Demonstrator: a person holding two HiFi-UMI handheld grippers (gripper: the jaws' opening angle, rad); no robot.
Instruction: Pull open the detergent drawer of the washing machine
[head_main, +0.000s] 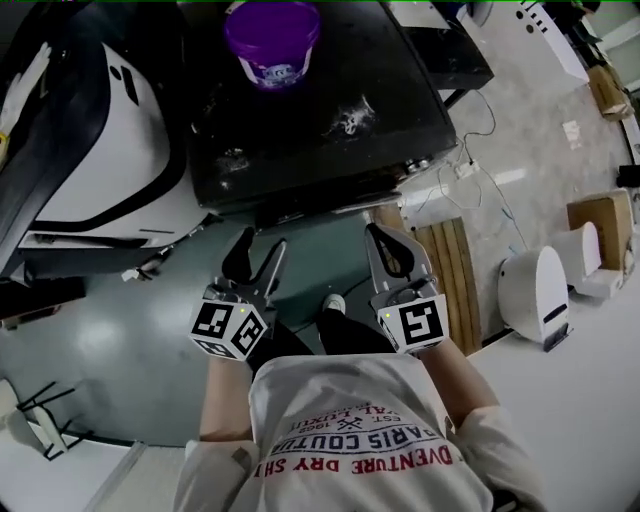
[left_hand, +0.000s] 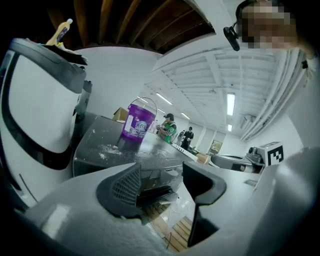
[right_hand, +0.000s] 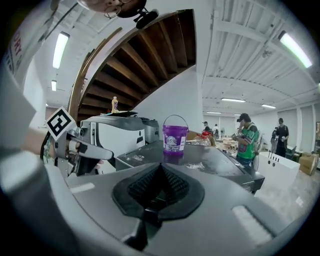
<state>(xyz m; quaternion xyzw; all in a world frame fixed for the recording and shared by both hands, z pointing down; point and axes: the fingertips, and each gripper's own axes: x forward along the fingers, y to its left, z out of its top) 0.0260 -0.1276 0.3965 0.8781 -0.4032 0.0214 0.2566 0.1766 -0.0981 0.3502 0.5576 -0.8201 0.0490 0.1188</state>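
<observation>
Both grippers sit low at the washing machine's front edge.
The left gripper (head_main: 262, 246), at 7 o'clock from the washing machine (head_main: 320, 130), has its jaws apart with nothing between them. The right gripper (head_main: 381, 238), at 5 o'clock, has its jaws pressed together and empty. Bare floor (head_main: 150, 330) lies open at 9 o'clock. The detergent drawer cannot be singled out along the front edge. A purple bucket (head_main: 272, 40) stands on top at 12 o'clock, its contents unseen.
</observation>
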